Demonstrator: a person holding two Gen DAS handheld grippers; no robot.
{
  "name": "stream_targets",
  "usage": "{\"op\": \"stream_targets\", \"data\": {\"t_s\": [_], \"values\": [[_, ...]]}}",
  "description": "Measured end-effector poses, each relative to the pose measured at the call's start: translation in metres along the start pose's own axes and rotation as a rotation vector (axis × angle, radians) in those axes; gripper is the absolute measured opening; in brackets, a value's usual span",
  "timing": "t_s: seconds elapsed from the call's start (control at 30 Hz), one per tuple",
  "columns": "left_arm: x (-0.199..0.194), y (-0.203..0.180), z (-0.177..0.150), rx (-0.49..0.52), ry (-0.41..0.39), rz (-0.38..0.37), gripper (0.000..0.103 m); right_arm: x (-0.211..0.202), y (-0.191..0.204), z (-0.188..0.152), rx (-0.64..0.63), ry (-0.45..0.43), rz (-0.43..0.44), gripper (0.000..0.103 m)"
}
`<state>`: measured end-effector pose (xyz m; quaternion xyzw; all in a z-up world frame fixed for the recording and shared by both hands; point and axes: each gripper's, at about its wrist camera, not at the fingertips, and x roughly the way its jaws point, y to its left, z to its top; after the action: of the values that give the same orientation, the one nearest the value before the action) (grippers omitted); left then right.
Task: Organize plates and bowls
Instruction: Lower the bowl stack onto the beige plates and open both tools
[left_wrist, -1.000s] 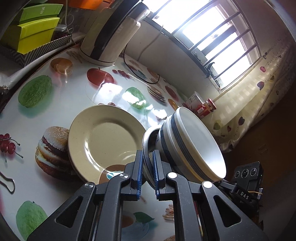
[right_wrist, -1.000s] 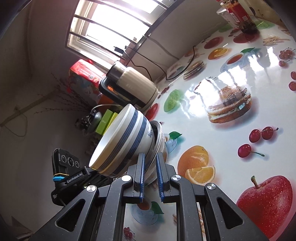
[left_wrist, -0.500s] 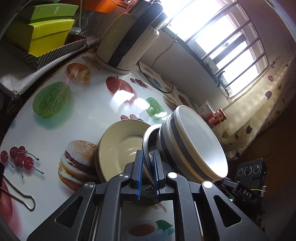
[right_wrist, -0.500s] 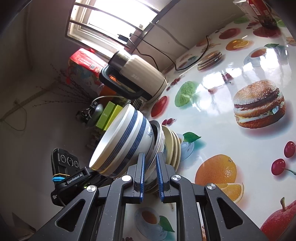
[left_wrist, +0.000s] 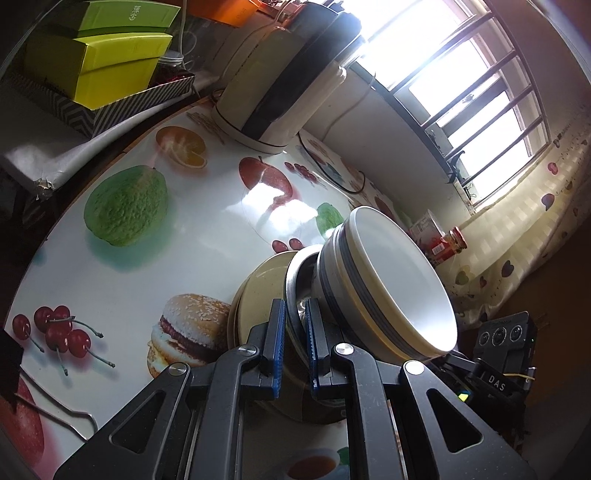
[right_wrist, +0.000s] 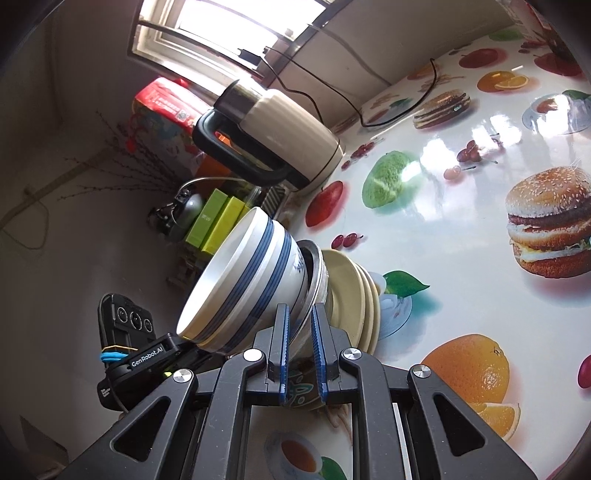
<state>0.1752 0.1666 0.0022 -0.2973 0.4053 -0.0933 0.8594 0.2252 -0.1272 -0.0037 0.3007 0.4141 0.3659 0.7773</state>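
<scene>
Both hand-held grippers, left (left_wrist: 295, 347) and right (right_wrist: 301, 350), clamp a metal bowl's (right_wrist: 316, 273) rim, striped bowl (right_wrist: 243, 288) nested inside, above cream plates (right_wrist: 354, 295).

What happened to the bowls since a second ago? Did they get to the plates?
Both grippers carried the striped bowl and metal bowl toward the yellow plates, which now lie right under them. The left gripper and right gripper stayed clamped on the metal bowl's rim; the kettle didn't move.
</scene>
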Motion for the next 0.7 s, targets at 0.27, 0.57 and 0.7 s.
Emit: {"op": "stream_targets", "data": {"t_s": [0.27,0.57,0.7], "values": [[0.0028,0.0017,-0.002,-0.005,0.004,-0.013,0.009,0.0056,-0.0036,0.0012,0.002,0.006,-0.01,0.014],[0.002,0.0033,-0.0046,-0.013,0.005,-0.02,0.01,0.0064,-0.0077,-0.0008,0.013,0.006,-0.02,0.014],[0.001,0.0028,-0.0054,-0.006,0.004,-0.007,0.012,0.0075,-0.0077,-0.0009,0.014,0.008,-0.027,0.014]]}}
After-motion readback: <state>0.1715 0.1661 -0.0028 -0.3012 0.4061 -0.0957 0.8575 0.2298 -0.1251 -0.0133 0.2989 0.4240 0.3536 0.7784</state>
